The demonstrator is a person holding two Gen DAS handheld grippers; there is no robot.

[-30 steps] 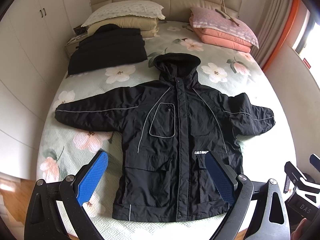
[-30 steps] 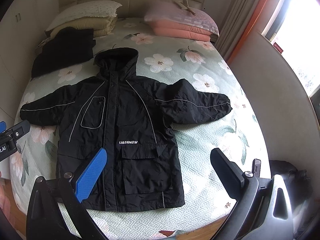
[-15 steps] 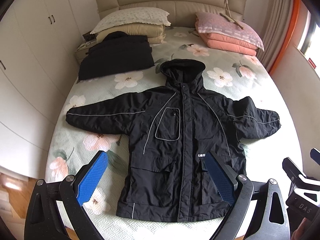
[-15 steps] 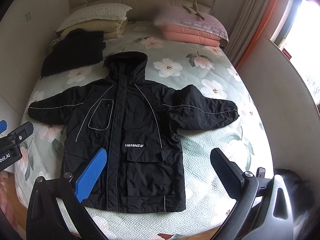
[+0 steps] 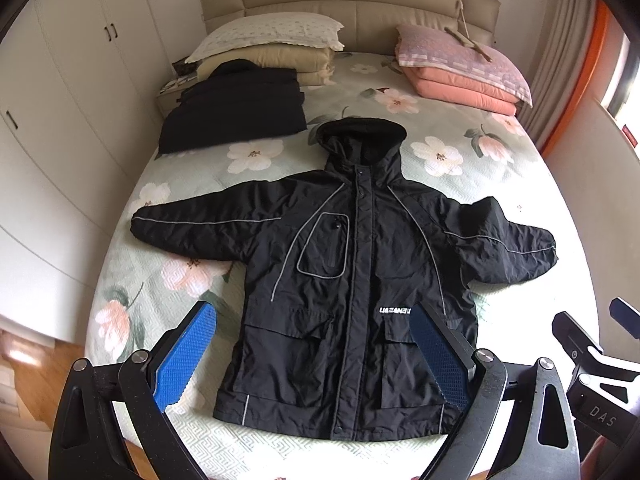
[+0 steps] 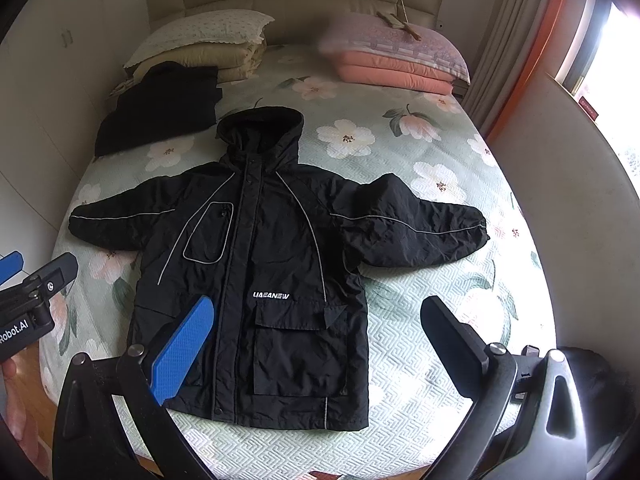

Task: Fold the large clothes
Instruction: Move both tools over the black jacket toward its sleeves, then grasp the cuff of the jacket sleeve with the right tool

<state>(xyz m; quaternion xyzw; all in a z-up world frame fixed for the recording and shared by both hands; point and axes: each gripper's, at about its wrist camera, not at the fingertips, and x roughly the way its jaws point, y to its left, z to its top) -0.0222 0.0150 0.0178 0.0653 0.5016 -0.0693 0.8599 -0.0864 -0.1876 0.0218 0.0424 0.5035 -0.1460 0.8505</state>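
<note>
Both my grippers hang above the foot of the bed, nothing in them, the coat not yet touched.

My left gripper (image 5: 312,348) has its blue-padded fingers (image 5: 186,356) spread wide over the hem, and my right gripper (image 6: 316,344) is just as open, one finger over the lower front, the other over bare quilt; I judge I am holding them high and apart to take in the whole garment before choosing a first grab. The black hooded nylon jacket with grey piping (image 5: 360,280) lies face up and zipped in the middle of the bed with the pale green flowered quilt (image 5: 460,152), both sleeves flung out sideways, the one on my right puffed and creased near the shoulder, hood pointing at the headboard. Beyond it, a folded black garment (image 5: 236,108) sits near the stacked pillows, likely finished work.
</note>
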